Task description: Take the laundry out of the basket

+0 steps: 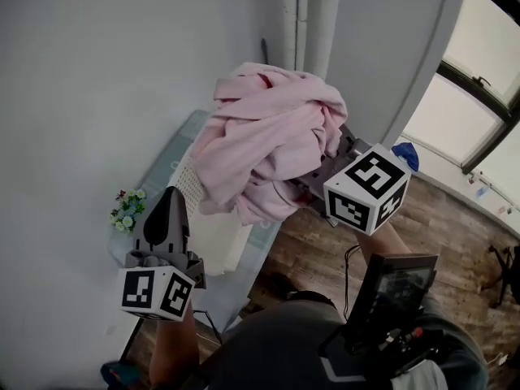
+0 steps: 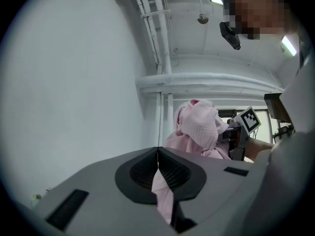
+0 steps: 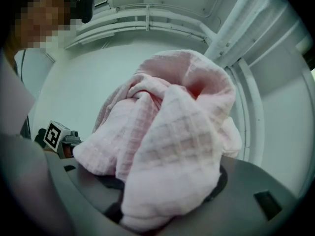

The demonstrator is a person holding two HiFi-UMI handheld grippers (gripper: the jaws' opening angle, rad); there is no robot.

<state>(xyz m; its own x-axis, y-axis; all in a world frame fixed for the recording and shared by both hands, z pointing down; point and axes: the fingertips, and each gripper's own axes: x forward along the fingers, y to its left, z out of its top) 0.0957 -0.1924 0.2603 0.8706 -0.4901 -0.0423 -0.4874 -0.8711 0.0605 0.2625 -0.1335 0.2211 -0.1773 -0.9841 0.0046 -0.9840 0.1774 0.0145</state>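
Atop right hand-held gripper, bunched pink laundry

Table with basket, flowers

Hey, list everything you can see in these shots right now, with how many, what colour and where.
pink cloth: one, pink, bunched up in the right gripper, above the basket.
pink strip: one, pink, pinched in the left gripper; can't tell whether it belongs to that cloth.
basket: one, white, perforated, below the cloth by the wall.
flowers: one small bunch, white and green, left of the basket.
pipes: two, white, on the wall.
window: one, dark-framed, right.
left gripper: one, grey, shut on the strip, lower left.
right gripper: one, grey, shut on the cloth, centre right.
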